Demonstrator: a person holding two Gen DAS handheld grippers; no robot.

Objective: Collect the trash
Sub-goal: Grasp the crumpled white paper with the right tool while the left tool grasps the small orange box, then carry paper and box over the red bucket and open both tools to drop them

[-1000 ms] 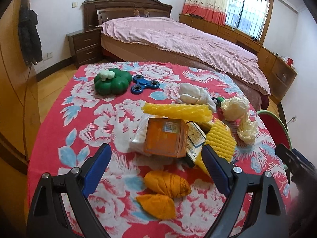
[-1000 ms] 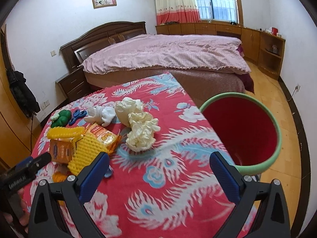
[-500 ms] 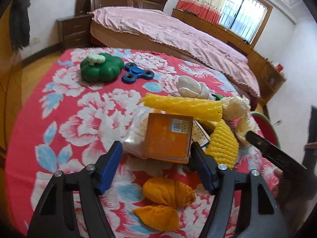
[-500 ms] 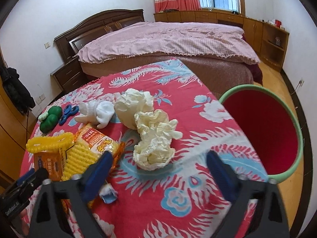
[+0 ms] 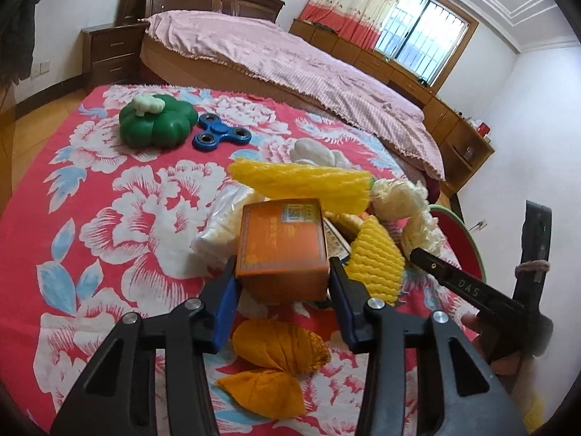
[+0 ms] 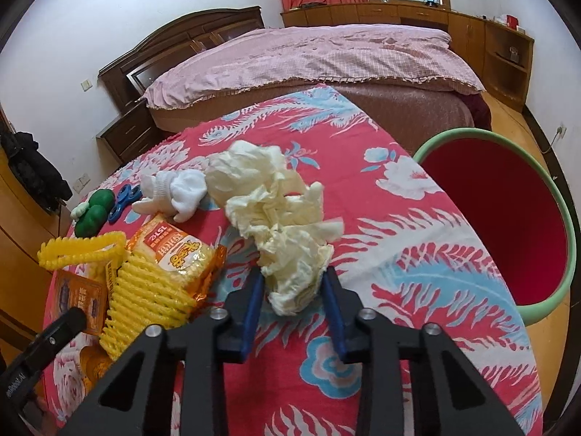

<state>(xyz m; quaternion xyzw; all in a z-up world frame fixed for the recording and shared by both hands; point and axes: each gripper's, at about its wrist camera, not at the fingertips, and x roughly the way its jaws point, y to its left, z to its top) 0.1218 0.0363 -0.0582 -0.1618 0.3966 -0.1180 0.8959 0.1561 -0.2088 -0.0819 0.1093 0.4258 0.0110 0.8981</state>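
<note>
1. Left wrist view showed the grasping step of trash collection under way: the left gripper (image 5: 283,283) had its jaws closing on the orange carton (image 5: 282,243), blue pads at both its sides and apparently touching.
2. Just past the carton, at 1 o'clock, lay yellow foam fruit netting (image 5: 377,258); at 6 o'clock, below the jaws, sat crumpled orange wrappers (image 5: 279,345).
3. Right wrist view showed the right gripper (image 6: 290,287) closing around a crumpled cream paper wad (image 6: 294,276), pads pressing its lower part.
4. An instant-noodle packet (image 6: 178,250) lay at 10 o'clock.
5. The red bin with a green rim (image 6: 566,218) stood at 3 o'clock, beside the table's edge.
6. Judged next: firm both grips, lift, and carry toward the bin.
</note>
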